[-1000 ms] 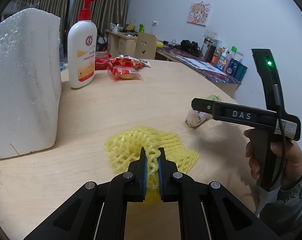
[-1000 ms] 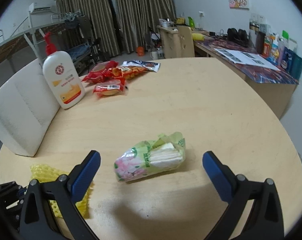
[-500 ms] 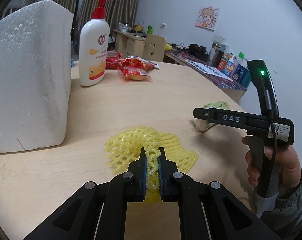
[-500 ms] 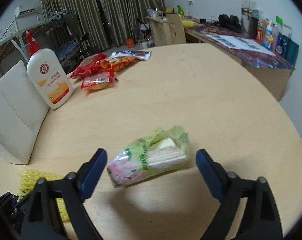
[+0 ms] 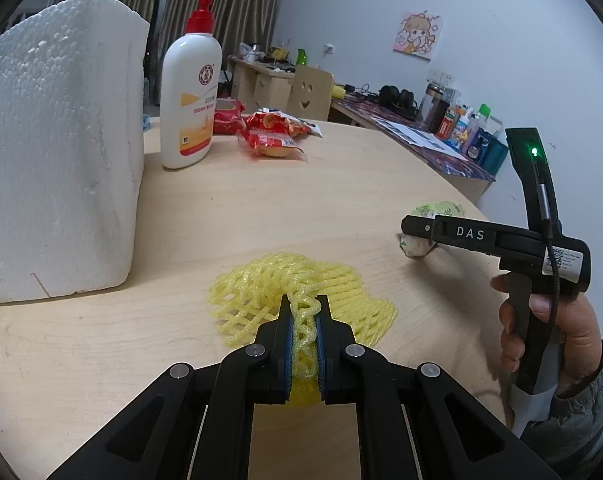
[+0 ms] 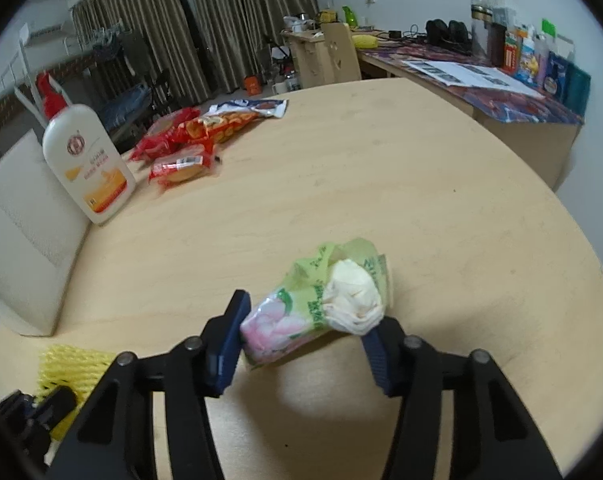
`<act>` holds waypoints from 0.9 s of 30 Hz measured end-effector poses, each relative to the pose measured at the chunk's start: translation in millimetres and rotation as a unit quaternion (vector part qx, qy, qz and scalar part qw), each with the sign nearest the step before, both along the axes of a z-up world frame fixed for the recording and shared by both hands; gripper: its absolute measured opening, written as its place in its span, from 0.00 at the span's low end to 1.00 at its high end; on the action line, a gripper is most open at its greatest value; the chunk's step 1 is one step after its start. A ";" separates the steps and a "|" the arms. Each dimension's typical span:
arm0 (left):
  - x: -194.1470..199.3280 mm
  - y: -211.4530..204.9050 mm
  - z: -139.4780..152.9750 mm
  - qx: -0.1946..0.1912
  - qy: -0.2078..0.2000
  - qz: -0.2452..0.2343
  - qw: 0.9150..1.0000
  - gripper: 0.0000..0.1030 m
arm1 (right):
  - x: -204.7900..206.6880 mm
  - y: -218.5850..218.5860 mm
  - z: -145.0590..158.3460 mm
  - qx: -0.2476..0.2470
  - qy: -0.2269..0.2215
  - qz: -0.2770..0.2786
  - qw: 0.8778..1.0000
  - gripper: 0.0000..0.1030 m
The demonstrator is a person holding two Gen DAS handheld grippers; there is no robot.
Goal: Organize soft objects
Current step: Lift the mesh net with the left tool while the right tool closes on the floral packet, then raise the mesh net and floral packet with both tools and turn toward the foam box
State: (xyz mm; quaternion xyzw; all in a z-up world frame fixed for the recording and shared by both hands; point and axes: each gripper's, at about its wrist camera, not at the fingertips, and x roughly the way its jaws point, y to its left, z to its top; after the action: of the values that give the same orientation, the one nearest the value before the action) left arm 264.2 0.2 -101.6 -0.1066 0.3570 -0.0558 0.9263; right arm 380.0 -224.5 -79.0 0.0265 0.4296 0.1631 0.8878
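Grasping is under way: the tissue pack [image 6: 313, 308] at 6 o'clock on the bench [image 6: 381, 184] is being closed on by the right gripper [image 6: 305, 340], pads touching it. Yellow foam net [image 5: 301, 300] is held pinched in the left gripper [image 5: 304, 320]; a firm squeeze, then a lift, is judged to be called for.

Black tongs [image 5: 304, 334], blue pads [image 6: 231, 334], grey sleeve [image 5: 585, 408].

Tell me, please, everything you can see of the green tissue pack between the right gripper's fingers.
The tissue pack is a small soft packet in thin, crinkly green plastic with a pink flower print at one end; the other end is torn open, showing folded white tissues. It lies crosswise between the blue pads of the right gripper, whose jaws are closing on it; the pads touch both ends, and the wrapper looks squeezed. It sits near the edge of the round wooden table; whether it is lifted cannot be told.
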 end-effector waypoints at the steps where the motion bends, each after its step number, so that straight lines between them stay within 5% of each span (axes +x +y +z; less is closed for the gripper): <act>1: -0.2 0.2 0.1 0.000 0.000 0.000 1.000 0.09 | -0.4 1.4 0.2 0.004 0.001 0.004 1.000 0.57; 9: 0.6 1.2 -0.1 -0.002 0.000 0.002 1.000 0.09 | -6.3 11.6 4.7 0.005 -0.020 0.033 0.999 0.37; 27: -1.5 0.4 5.9 0.023 -0.010 0.014 1.000 0.09 | -35.1 4.7 29.4 0.005 -0.070 0.049 0.996 0.37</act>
State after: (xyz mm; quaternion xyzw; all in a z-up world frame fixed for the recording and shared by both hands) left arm 262.7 0.6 -95.7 -0.0901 0.3471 -0.0354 0.9328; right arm 344.9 -219.8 -49.5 -0.0018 0.3664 0.2101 0.9064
